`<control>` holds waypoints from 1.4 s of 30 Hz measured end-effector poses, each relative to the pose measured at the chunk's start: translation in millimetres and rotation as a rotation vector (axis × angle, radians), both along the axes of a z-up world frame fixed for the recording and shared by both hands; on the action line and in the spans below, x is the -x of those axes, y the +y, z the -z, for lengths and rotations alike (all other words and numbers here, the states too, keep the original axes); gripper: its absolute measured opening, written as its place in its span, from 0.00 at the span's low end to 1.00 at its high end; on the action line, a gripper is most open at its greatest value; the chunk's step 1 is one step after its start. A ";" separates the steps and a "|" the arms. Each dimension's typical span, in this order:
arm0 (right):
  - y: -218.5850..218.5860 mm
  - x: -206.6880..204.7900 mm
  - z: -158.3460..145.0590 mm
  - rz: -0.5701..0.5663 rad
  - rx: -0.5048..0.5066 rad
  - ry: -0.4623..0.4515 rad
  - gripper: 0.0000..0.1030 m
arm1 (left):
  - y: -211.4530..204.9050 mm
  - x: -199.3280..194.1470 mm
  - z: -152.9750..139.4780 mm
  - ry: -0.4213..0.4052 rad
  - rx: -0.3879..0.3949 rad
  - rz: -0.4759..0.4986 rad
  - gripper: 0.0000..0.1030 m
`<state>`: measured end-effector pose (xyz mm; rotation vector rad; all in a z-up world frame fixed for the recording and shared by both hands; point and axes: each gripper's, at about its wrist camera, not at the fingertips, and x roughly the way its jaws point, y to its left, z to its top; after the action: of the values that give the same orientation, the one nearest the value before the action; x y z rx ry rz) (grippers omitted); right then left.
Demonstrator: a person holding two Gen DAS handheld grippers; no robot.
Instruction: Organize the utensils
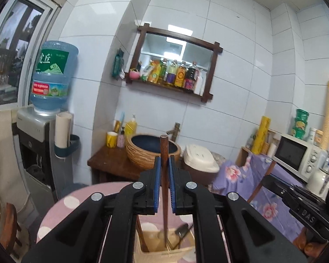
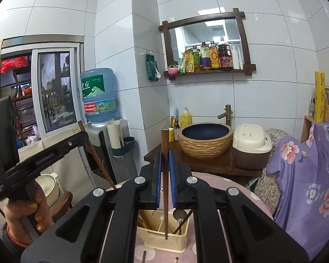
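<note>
Two dark chopsticks are held upright, one clamped in the left gripper [image 1: 164,162], one in the right gripper [image 2: 164,157]. Both tips are lowered into the cream basket [image 2: 164,244].

Both views are evenly bright. Ceiling lamps glare on the glossy wall tiles [image 1: 186,114] at twelve o'clock and reflect in the mirror [image 2: 205,36]. Fisheye bending curves tile lines; black corners vignette. Slight blur at three o'clock in the left view.
</note>
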<state>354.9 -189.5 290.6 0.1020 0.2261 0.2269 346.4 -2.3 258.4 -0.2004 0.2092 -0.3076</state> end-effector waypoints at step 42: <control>-71.0 -63.6 169.1 0.197 -0.071 0.268 0.43 | -37.7 -44.1 135.8 0.247 -0.135 0.033 0.49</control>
<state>418.6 -260.5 121.5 0.2245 0.4721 0.0243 390.5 -40.0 122.6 -0.1005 0.4765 -0.3002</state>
